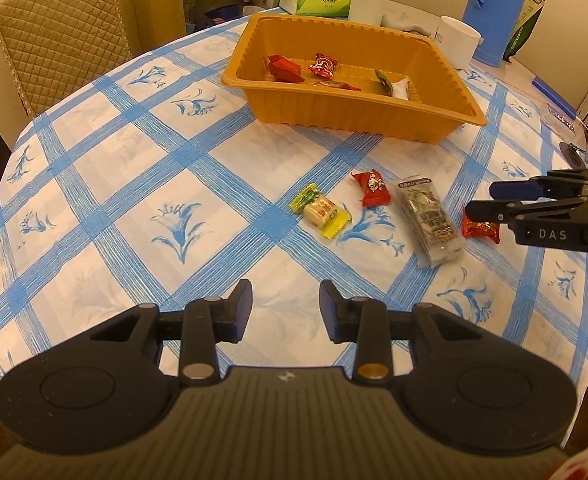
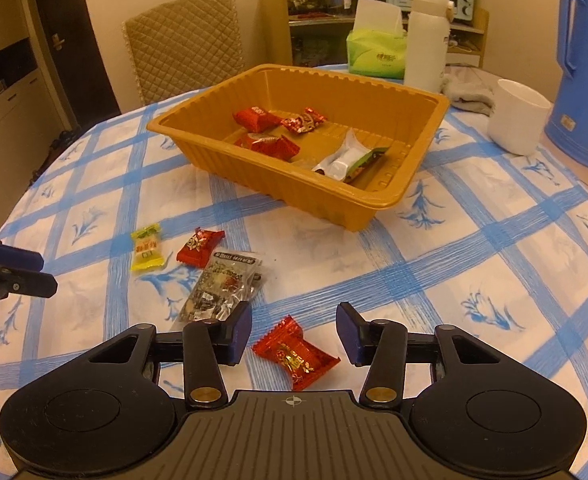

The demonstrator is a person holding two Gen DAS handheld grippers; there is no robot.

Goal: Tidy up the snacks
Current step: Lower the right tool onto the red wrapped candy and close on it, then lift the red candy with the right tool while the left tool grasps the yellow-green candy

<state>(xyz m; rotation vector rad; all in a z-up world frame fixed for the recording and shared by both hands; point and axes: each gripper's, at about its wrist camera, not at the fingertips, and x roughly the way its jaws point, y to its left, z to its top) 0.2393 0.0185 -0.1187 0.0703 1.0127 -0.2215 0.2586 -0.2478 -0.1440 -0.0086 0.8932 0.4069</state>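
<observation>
Jaws of the right gripper (image 2: 292, 334) stand spread either side of a red candy (image 2: 296, 354) on the worktop (image 2: 474, 240), pads clear of the wrapper; jaws of the left gripper (image 1: 285, 308) are also spread — nothing lies between them. Beyond the red candy, toward the orange tray (image 2: 374, 204), lie a clear snack packet (image 2: 223, 286), a second red candy (image 2: 199, 246) and a yellow candy (image 2: 146, 248). Inside the tray — several red candies (image 2: 267, 132) and a white-green packet (image 2: 348, 160). Behind the tray stand a white cup (image 2: 516, 116) and a blue jug (image 2: 586, 64).
</observation>
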